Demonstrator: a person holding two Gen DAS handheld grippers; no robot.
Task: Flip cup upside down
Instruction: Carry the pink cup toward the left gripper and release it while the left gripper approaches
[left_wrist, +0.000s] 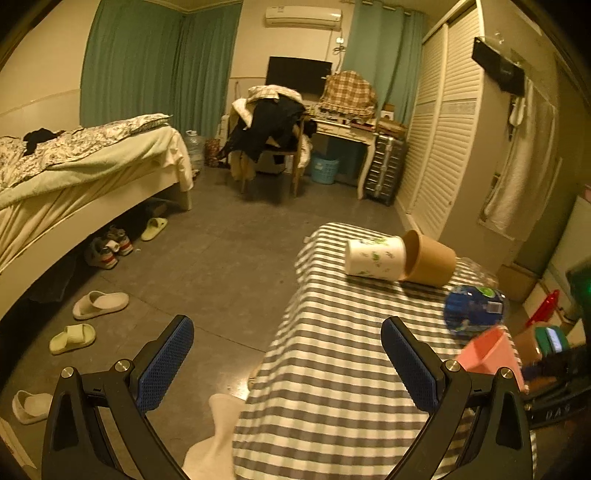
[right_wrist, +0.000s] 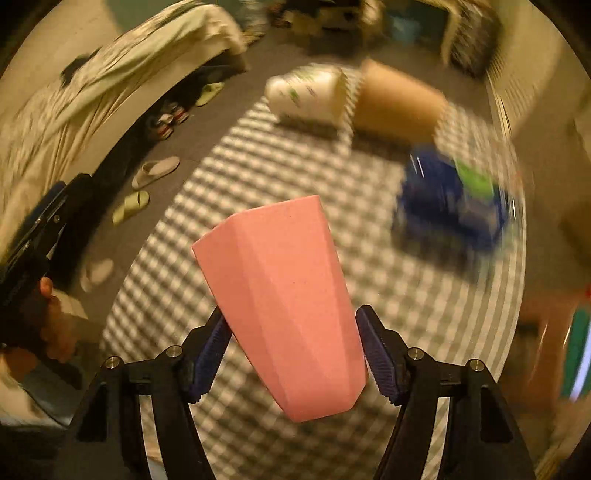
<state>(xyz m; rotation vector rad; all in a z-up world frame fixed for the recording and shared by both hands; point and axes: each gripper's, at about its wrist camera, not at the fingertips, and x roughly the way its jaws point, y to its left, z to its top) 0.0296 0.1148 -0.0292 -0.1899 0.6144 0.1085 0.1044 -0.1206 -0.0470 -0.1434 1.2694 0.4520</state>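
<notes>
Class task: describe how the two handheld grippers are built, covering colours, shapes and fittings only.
Both the left gripper and right gripper have black Y-shaped plastic frames with triangular cut-outs, silver screws at the joints, and flat fingers faced with blue textured pads. No cables or markings show.

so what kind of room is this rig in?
Most likely a lived-in bedroom: an unmade bed, a louvered wardrobe, and a desk with a clothes-piled chair. The work surface is a table under a striped cloth.

Home bedrm: bed, wardrobe
</notes>
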